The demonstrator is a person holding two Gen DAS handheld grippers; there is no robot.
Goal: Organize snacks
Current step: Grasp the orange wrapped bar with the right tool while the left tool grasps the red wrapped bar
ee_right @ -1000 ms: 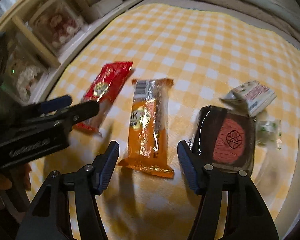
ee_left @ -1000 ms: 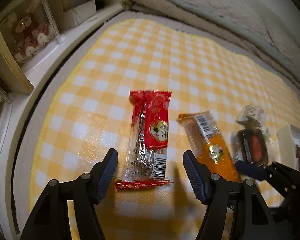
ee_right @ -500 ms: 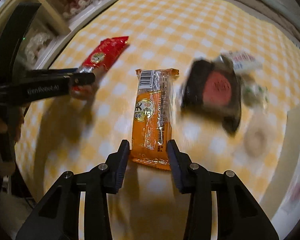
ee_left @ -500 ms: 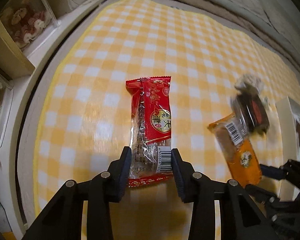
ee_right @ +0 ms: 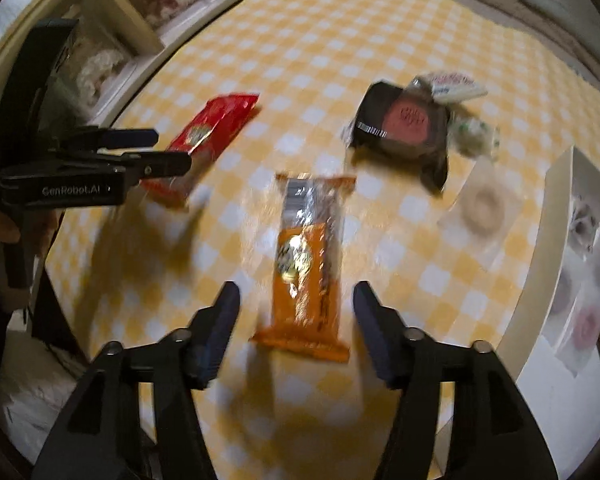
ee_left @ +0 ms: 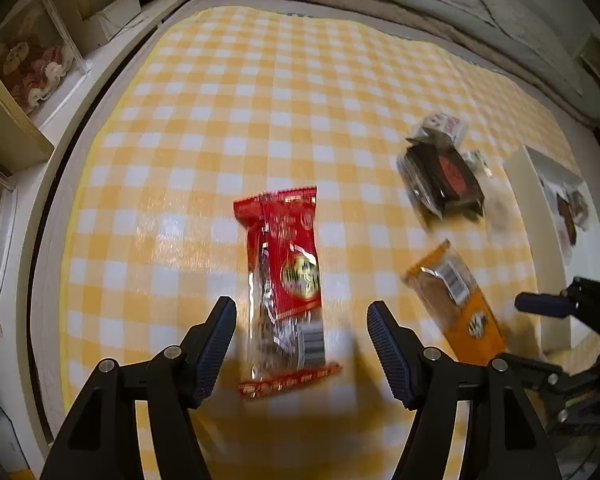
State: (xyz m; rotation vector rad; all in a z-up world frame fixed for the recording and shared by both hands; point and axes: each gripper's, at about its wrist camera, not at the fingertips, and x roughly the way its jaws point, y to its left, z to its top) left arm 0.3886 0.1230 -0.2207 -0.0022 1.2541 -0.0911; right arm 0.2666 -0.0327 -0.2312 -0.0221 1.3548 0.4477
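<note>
A red snack packet (ee_left: pixel 288 280) lies on the yellow checked tablecloth (ee_left: pixel 260 100), its near end between the fingers of my open left gripper (ee_left: pixel 300 332), not touched. An orange snack packet (ee_right: pixel 308 264) lies between the fingers of my open right gripper (ee_right: pixel 296 320), also untouched. It also shows in the left wrist view (ee_left: pixel 456 300). The red packet shows in the right wrist view (ee_right: pixel 208 136) under the left gripper (ee_right: pixel 152 152). A dark packet with a red disc (ee_right: pixel 408 124) lies further back.
A white box (ee_right: pixel 556 240) with several wrapped snacks stands at the right. A clear-wrapped round snack (ee_right: pixel 480 204) and small white and green packets (ee_right: pixel 456 84) lie near the dark packet. Shelves with boxed items (ee_left: pixel 28 68) run along the left edge.
Both grippers were closed on their packets half a second ago. Both have opened wide now, and the packets lie loose between the fingers. The views have pulled back slightly.
</note>
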